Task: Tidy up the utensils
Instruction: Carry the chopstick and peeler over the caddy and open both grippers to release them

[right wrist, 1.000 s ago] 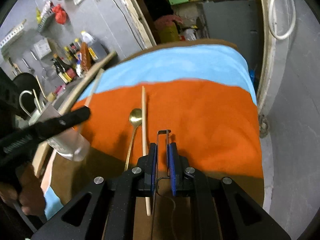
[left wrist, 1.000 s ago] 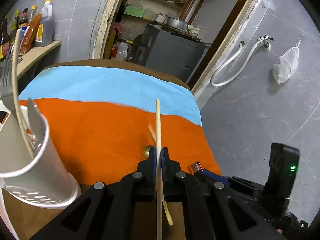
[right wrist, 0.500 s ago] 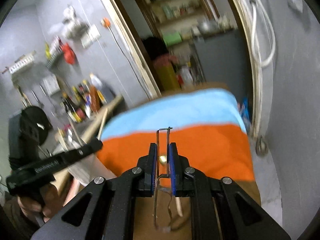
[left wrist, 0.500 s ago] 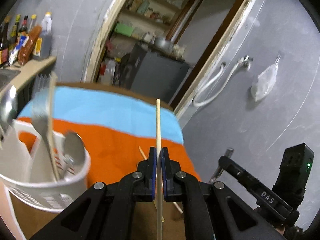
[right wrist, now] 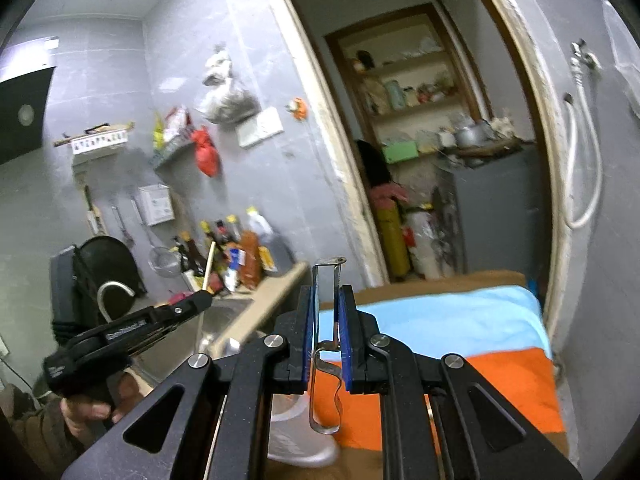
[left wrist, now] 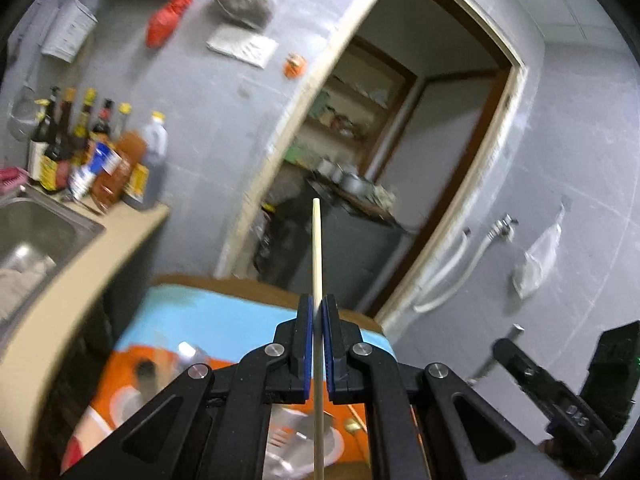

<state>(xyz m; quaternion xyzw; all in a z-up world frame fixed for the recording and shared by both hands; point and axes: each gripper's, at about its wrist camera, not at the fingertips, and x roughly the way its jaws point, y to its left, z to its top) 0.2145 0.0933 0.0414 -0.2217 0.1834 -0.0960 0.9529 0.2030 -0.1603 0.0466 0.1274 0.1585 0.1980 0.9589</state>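
The left gripper [left wrist: 316, 322] fingers pinch a chopstick [left wrist: 316, 256]; the right gripper [right wrist: 325, 312] fingers clamp a metal peeler [right wrist: 326, 292]. Both hang above the holder [right wrist: 298, 432] on the tabletop [right wrist: 500, 376]. Lower each tip-first, vertical, one at a time.

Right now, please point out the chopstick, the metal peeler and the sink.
chopstick [left wrist: 316, 248]: left wrist view, on the bare shaft.
metal peeler [right wrist: 325, 286]: right wrist view, on its flat blade.
sink [left wrist: 32, 228]: left wrist view, on the basin wall.
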